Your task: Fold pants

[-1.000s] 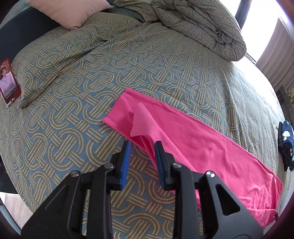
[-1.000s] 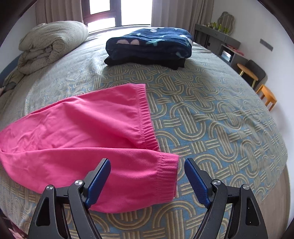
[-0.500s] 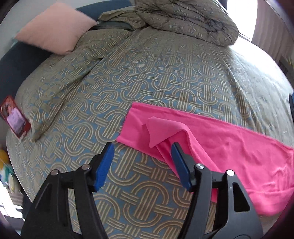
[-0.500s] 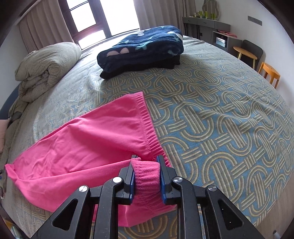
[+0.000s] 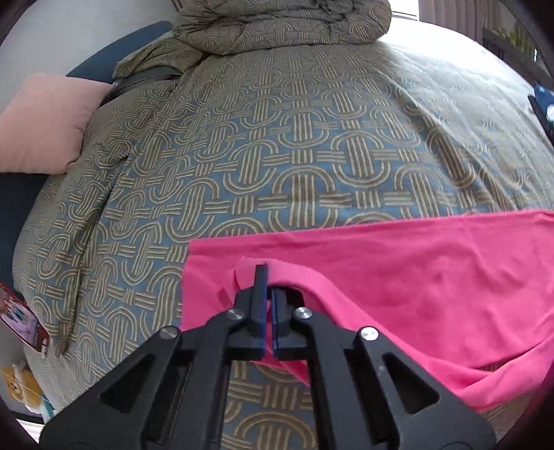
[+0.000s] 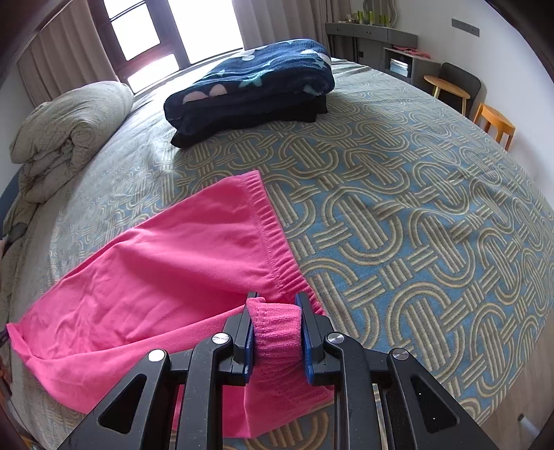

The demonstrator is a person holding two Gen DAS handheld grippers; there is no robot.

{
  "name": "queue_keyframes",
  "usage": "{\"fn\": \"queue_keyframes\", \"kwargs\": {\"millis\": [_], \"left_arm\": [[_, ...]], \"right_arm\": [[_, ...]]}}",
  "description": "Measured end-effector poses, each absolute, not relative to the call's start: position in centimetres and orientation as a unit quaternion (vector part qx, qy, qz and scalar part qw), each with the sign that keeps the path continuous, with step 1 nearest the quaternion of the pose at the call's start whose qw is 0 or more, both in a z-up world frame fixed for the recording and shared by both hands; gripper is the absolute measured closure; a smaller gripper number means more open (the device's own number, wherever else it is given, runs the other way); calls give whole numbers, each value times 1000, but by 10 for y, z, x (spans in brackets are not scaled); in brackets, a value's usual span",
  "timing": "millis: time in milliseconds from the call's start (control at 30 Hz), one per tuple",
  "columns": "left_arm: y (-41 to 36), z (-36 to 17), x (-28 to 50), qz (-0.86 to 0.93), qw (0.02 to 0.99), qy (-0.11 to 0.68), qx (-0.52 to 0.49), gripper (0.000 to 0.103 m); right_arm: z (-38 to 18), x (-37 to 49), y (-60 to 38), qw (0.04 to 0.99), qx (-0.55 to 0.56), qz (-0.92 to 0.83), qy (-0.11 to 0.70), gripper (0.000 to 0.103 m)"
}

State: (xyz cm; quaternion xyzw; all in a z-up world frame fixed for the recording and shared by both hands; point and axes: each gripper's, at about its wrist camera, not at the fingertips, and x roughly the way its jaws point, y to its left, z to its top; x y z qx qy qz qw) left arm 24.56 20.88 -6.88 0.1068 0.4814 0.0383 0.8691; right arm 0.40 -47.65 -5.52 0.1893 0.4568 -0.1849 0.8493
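Bright pink pants [image 5: 415, 273] lie stretched across a patterned bedspread [image 5: 277, 155]. In the left wrist view my left gripper [image 5: 268, 280] is shut on the hem end of the pants, a thin fold of pink cloth pinched between its blue pads. In the right wrist view the same pink pants [image 6: 155, 277] run off to the left, with the ribbed waistband [image 6: 273, 239] nearest. My right gripper [image 6: 275, 311] is shut on a bunched corner of that waistband, lifted a little off the bed.
A folded navy blanket [image 6: 249, 93] sits on the bed beyond the waistband. A rolled duvet [image 5: 284, 24] and a pink pillow [image 5: 41, 121] lie at the head end. Wooden stools [image 6: 491, 121] and a shelf [image 6: 398, 52] stand past the bed's right edge.
My left gripper moved over the hem end, opened wide, then shut on the cloth. My right gripper shut on the waistband corner half a second ago and has held it since.
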Motion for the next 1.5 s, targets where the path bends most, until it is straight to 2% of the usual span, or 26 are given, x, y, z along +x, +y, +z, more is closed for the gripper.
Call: {"fn": "queue_keyframes", "kwargs": {"millis": [200, 433, 800, 1067, 1133, 1267, 1367, 1433, 1500], "left_arm": [[243, -36, 234, 60, 877, 477, 14, 100], [258, -28, 246, 101, 850, 517, 30, 100], [254, -79, 323, 172, 781, 597, 64, 99], [259, -113, 358, 197, 759, 612, 104, 91], [263, -113, 359, 216, 756, 605, 129, 87], [290, -98, 354, 262, 754, 588, 132, 85], [316, -77, 342, 286, 761, 574, 98, 83], [330, -69, 330, 282, 769, 569, 75, 75], [335, -66, 316, 266, 776, 570, 56, 63]], "right_arm": [[-30, 1, -475, 872, 191, -197, 406, 83], [-11, 20, -481, 880, 205, -202, 376, 83], [-26, 104, -486, 874, 172, -218, 398, 83], [-77, 160, -500, 839, 162, -239, 461, 82], [-84, 163, -502, 834, 155, -251, 466, 77], [-80, 154, -507, 832, 132, -293, 452, 56], [-64, 139, -507, 840, 125, -303, 432, 54], [-51, 126, -503, 847, 118, -304, 420, 52], [-38, 112, -497, 856, 116, -295, 408, 45]]}}
